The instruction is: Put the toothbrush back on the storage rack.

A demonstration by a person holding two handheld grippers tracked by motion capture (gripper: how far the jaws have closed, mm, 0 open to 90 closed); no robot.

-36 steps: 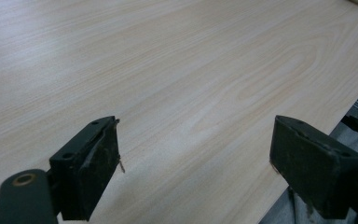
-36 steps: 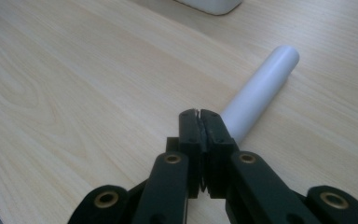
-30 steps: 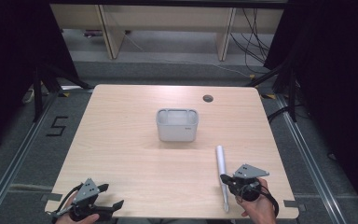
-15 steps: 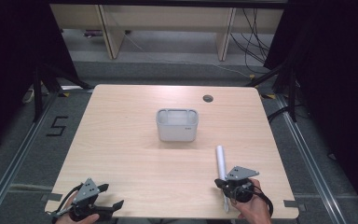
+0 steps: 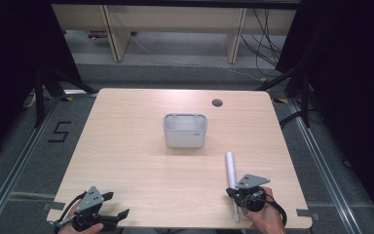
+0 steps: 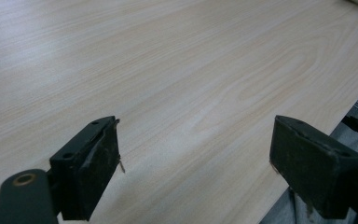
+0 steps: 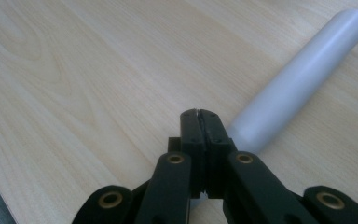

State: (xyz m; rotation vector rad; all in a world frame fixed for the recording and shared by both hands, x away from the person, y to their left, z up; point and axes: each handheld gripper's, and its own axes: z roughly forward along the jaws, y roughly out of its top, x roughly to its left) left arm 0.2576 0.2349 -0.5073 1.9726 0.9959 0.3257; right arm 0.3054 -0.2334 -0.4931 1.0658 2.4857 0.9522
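Note:
A pale grey tube-shaped tool [image 5: 231,168] lies lengthwise on the wooden table [image 5: 141,161] at the front right, its thin end toward the front edge. My right gripper [image 5: 231,192] sits right at the tool's middle, held by a hand. In the right gripper view its jaws [image 7: 199,114] are pressed together, and the tool [image 7: 303,74] runs away from just beside and below them. I see nothing clamped between the pads. My left gripper [image 5: 117,204] rests at the front left corner, jaws wide apart [image 6: 196,154] over bare wood.
A grey open-topped bin [image 5: 185,129] stands at the table's centre. A round cable hole [image 5: 217,103] is near the back edge. Shelving and cables are on the floor behind the table, dark frames at both sides.
The right gripper has shifted a little to the left, up against the tool. The tool, the bin and the left gripper have stayed put.

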